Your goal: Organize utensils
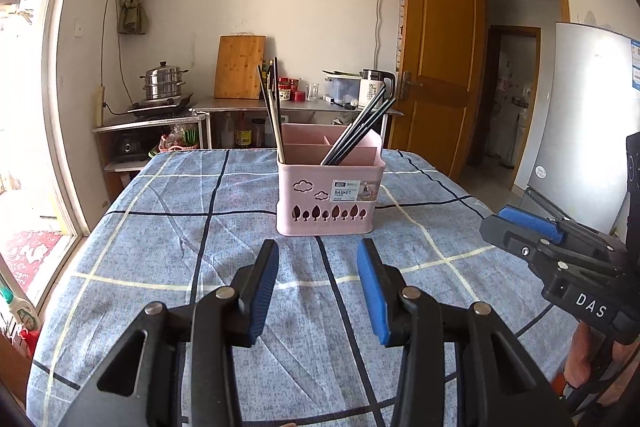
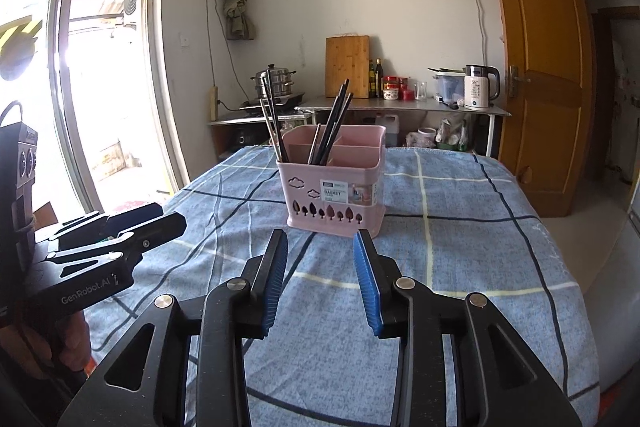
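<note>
Right now I have both tools low over the surface (image 1: 160,227), side by side in front of the basket (image 1: 330,187), which I take as my landmark. The left tool (image 1: 318,287) has its jaws partly apart with nothing between them. The right tool (image 2: 320,283) is likewise partly apart and empty; its pads are clear of everything.

The basket stands upright on the checked cloth (image 2: 460,247), ahead of both tools. The chopsticks (image 1: 356,135) lean in its compartments: a dark bundle tilts toward the basket's right side in the left view, and another few sticks (image 1: 272,107) stand at its left corner, rising well above the rim. I see no loose utensils on the cloth on this side of the basket, so I judge the sorting is largely done, or else some sticks must move between compartments.

The risks, as I see them: the basket looks light and top-heavy with long sticks, so a push on a leaning bundle may tip it or slide it over the cloth. Pinching thin round sticks may let one roll out of the pads. The tools sit close together, so reaching together may knock them.
</note>
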Available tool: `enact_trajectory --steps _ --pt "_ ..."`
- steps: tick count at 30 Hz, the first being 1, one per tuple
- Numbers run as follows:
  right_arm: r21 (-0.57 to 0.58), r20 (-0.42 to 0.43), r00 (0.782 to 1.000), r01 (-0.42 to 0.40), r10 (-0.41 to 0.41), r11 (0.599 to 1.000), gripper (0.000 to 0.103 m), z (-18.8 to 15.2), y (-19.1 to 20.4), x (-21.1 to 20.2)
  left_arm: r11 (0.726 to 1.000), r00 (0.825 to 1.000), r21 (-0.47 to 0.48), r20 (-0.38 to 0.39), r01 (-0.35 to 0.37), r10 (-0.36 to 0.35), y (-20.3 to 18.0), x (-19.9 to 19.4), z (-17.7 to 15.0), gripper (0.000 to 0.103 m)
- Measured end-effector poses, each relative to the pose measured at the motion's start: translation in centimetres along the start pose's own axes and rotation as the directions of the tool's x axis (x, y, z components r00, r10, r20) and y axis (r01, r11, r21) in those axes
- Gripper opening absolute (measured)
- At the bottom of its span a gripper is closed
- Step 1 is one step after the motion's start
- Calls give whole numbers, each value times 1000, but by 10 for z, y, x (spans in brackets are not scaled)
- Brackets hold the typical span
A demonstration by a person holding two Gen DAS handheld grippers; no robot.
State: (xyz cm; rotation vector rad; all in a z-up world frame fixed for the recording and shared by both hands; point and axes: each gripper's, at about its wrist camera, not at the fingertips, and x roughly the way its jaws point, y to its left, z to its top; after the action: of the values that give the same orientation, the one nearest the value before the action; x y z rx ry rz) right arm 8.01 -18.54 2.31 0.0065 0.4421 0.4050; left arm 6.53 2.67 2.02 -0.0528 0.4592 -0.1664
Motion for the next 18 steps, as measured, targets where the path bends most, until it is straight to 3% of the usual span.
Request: enact_trajectory --steps 18 --pt "-9 -27 1000 2 -2 1000 36 -18 0 3 1000 1000 -2 -27 -2 2 -4 4 -18 43"
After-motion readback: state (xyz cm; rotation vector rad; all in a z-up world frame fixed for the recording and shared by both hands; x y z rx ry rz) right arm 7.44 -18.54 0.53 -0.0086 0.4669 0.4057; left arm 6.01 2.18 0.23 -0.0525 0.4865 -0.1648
